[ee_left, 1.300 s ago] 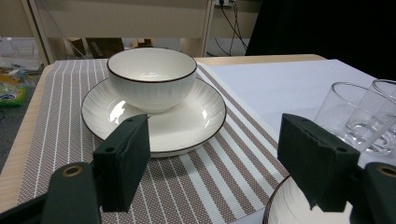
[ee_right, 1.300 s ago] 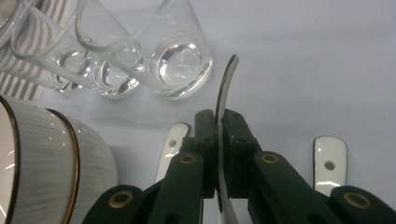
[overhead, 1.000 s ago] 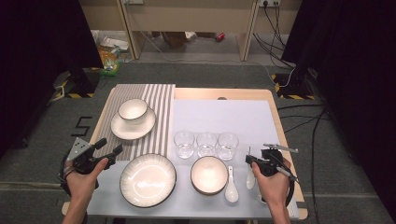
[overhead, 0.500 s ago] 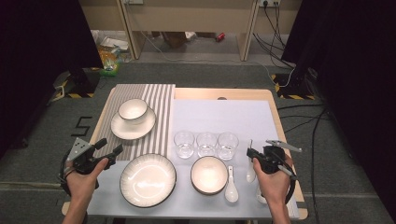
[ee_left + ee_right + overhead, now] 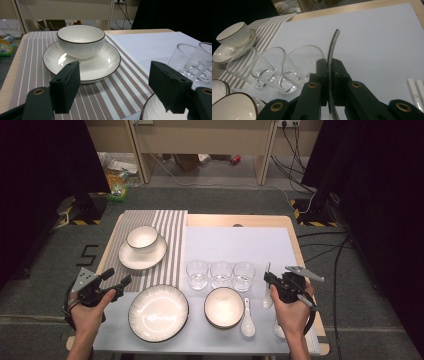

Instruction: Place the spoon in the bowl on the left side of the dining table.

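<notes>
My right gripper point(image 5: 267, 279) point(image 5: 328, 63) is shut on a thin metal utensil point(image 5: 268, 268) point(image 5: 333, 42), probably a spoon. Its curved handle sticks up past the jaws, just right of three clear glasses point(image 5: 220, 274) point(image 5: 274, 67). My left gripper point(image 5: 117, 276) point(image 5: 117, 82) is open with nothing between its jaws, over the near left edge of the striped mat point(image 5: 170, 227) point(image 5: 107, 97). Ahead of it a white bowl point(image 5: 142, 239) point(image 5: 80, 40) stands on a saucer plate point(image 5: 125, 260) point(image 5: 105, 62).
A large white plate point(image 5: 159, 312), a dark-rimmed bowl point(image 5: 223, 306) and a white ceramic spoon point(image 5: 247, 322) lie along the near edge on the pale mat point(image 5: 235, 240). White chopsticks point(image 5: 415, 91) lie at the near right. The table ends just right of my right hand.
My right gripper has edged slightly away from the near edge with the utensil still in it. The left gripper has stayed where it was.
</notes>
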`<state>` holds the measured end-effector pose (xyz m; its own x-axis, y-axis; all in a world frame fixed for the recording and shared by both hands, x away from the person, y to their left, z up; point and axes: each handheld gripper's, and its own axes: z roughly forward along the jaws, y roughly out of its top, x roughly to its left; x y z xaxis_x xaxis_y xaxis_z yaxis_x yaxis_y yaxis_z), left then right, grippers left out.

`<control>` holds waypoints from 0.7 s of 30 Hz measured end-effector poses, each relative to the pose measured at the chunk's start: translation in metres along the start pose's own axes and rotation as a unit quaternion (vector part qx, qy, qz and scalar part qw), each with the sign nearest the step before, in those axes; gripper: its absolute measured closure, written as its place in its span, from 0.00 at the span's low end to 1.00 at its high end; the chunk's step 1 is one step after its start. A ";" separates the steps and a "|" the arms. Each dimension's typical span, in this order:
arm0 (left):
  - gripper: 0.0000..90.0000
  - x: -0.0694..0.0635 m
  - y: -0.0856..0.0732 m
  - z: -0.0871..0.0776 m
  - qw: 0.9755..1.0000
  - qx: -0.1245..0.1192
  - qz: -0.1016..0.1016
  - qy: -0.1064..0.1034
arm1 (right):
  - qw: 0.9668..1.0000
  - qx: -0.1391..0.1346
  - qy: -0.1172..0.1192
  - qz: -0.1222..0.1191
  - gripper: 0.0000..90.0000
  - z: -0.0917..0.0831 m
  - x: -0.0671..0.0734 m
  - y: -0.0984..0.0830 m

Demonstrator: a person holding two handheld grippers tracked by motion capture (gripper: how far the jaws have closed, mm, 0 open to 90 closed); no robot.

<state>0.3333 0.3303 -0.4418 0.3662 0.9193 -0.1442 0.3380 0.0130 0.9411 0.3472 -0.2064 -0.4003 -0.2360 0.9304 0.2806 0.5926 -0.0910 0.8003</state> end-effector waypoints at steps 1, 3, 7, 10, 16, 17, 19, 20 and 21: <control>0.27 0.000 0.000 0.000 1.000 0.000 0.000 0.000 | 1.000 0.000 -0.001 -0.002 0.96 0.000 0.000 0.000; 0.27 0.000 0.000 0.000 1.000 -0.001 -0.001 0.001 | 1.000 -0.005 0.000 -0.003 0.96 0.000 0.001 0.001; 0.27 0.000 0.000 -0.001 1.000 -0.002 0.000 0.000 | 1.000 -0.019 -0.001 -0.008 0.96 -0.001 0.002 0.003; 0.27 0.000 0.000 -0.001 1.000 -0.001 -0.001 0.001 | 0.999 -0.032 0.000 -0.009 0.96 -0.002 0.004 0.005; 0.27 0.000 0.000 0.000 1.000 -0.001 -0.001 0.001 | 0.999 -0.050 0.000 -0.013 0.96 -0.004 0.005 0.010; 0.27 0.000 0.000 0.000 1.000 -0.001 -0.001 0.001 | 0.999 -0.053 0.000 -0.014 0.96 -0.004 0.006 0.010; 0.27 0.000 0.000 0.000 1.000 -0.001 -0.001 0.001 | 0.998 -0.058 0.000 -0.013 0.96 -0.004 0.007 0.012; 0.27 0.000 0.000 0.000 1.000 -0.002 -0.001 0.001 | 0.998 -0.064 0.002 -0.016 0.96 -0.004 0.007 0.012; 0.27 0.000 0.000 0.000 1.000 -0.002 -0.001 0.001 | 0.998 -0.066 0.001 -0.017 0.96 -0.004 0.007 0.013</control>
<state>0.3330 0.3305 -0.4419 0.3638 0.9199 -0.1464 0.3364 0.0168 0.9416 0.3500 -0.2022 -0.3858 -0.2554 0.9331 0.2531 0.4779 -0.1057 0.8720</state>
